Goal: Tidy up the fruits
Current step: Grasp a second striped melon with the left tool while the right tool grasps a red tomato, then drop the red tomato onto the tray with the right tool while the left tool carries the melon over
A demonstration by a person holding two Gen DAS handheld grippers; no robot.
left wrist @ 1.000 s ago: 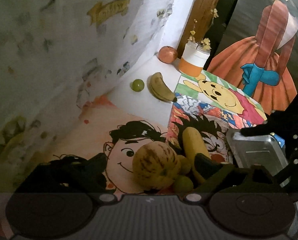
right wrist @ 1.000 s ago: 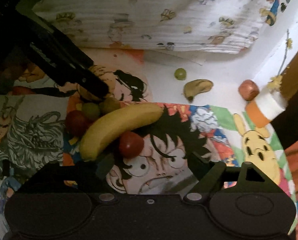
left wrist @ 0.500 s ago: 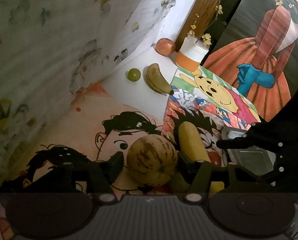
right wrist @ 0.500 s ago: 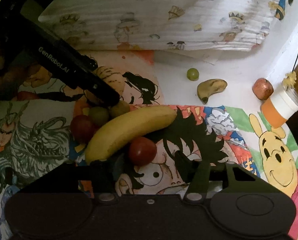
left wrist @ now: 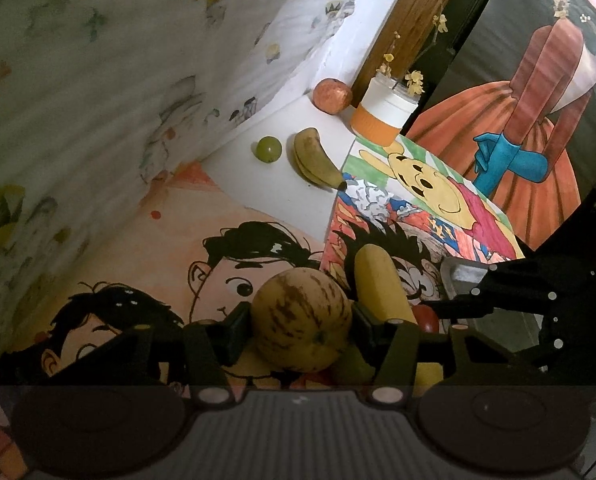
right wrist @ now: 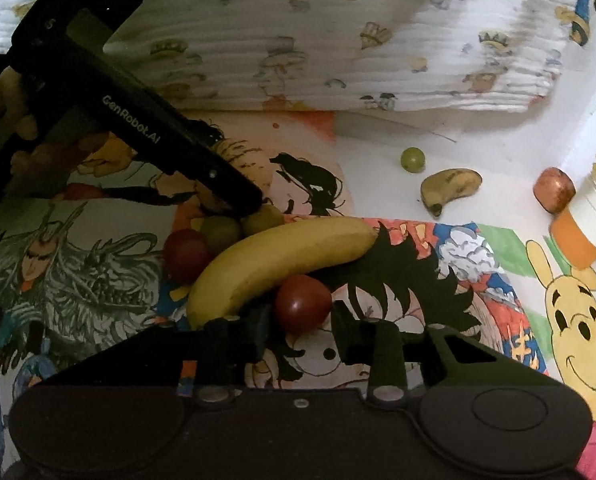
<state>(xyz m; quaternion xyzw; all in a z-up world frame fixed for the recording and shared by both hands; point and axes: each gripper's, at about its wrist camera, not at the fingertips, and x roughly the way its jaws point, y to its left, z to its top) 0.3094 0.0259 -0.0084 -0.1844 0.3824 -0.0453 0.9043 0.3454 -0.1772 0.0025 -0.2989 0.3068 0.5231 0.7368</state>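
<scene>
With the left hand-held gripper (left wrist: pixel 301 326) pinching the melon (left wrist: pixel 302 319) and the right hand-held gripper (right wrist: pixel 299 320), jaws just closing, around the tomato (right wrist: pixel 302 303) beside the banana (right wrist: pixel 276 258), lift both straight up, gently.

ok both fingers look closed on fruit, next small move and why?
Probably lift both straight up. The left gripper pinches the striped melon; the right gripper, just closing, flanks the red tomato. The yellow banana touches the tomato, so rise slowly.
</scene>
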